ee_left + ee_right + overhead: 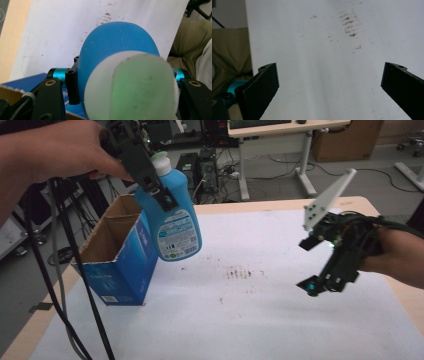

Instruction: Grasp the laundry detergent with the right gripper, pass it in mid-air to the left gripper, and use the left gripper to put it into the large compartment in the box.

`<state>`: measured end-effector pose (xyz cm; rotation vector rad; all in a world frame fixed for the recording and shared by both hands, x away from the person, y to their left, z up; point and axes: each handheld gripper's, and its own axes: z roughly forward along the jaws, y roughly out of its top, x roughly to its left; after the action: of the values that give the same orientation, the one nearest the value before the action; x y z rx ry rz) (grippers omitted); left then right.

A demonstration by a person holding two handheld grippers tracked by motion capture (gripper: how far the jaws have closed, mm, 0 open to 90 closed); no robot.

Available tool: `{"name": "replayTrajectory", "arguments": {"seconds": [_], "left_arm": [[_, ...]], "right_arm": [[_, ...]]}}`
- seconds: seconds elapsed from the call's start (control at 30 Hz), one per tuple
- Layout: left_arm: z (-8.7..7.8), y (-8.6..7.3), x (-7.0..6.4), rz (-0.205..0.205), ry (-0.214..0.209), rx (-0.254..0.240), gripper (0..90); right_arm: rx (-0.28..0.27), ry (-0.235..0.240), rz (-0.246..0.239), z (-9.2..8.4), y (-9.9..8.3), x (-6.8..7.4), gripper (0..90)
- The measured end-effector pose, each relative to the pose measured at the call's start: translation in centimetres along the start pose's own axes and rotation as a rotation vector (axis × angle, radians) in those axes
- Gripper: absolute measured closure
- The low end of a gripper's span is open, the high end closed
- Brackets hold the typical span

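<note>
Right now I have the bottle (172, 217) in the air, tilted cap-up, over the near right side of the open box (120, 257) that stands by the table's (280, 206) left edge. My left gripper (157, 195) is clamped across the bottle's upper body, just below the white cap (161, 160); in the left gripper view the blue shoulder (120, 42) sits between the jaws with the cap (131, 87) close to the lens. My guess is that the bottle is going into the box or coming out of it, so the lift is done and setting it down is left. My right gripper (312, 265) hangs over the table's right side, jaws spread wide with nothing between them, above the white sheet (324, 75) with its dark smudges (349, 23). Print on the bottle's label (176, 237) and on the box is too small for me to read.
</note>
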<state>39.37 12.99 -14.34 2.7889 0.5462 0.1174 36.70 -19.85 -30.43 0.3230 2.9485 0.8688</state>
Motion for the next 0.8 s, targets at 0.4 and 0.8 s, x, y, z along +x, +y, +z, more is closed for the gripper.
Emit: {"name": "replayTrajectory", "arguments": {"seconds": [0.4,0.8], "left_arm": [[-2.8,-2.4,1.2,-0.091,0.041,-0.018,37.7],[-4.8,-5.1,2.0,-0.15,0.066,-0.042,37.7]], "right_arm": [[-0.004,-0.004,-0.001,-1.8,-0.8,0.1,0.7],[-0.008,-0.002,0.011,-2.3,-0.9,-0.2,0.8]]}}
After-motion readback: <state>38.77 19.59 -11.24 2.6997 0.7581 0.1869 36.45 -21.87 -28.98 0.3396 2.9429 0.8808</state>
